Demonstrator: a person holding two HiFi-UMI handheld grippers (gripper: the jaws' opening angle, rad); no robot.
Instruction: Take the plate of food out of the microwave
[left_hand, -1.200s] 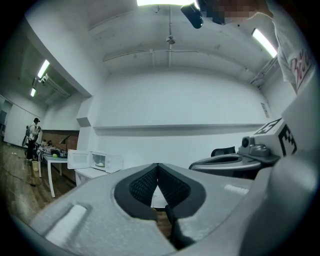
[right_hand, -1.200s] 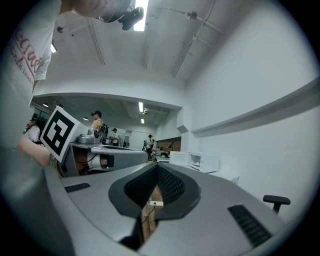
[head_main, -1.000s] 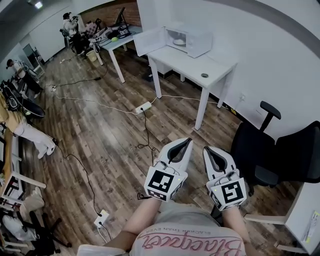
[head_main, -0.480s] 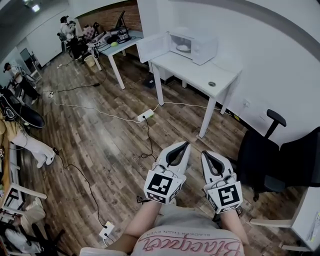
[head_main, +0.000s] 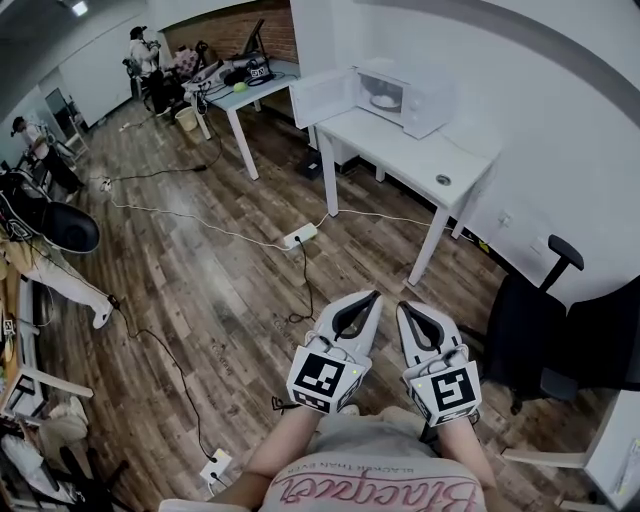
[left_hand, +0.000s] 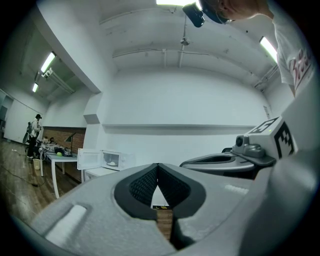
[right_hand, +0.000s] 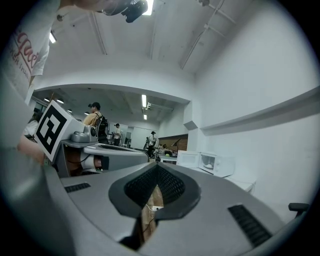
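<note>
1. Plate (head_main: 385, 101) inside microwave (head_main: 414, 92): too small, can't tell what food is on it.
2. Small round thing (head_main: 442, 180) on tabletop (head_main: 395, 148): too small to identify.
3. Black chair (head_main: 605, 340): cut off by right edge.
4. Person's forearm (head_main: 285, 445): cut off at bottom edge.
5. Far desk clutter (head_main: 245, 70): too small to tell apart.

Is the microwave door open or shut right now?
Open: the door stands swung out beside the microwave, and the plate shows inside.
</note>
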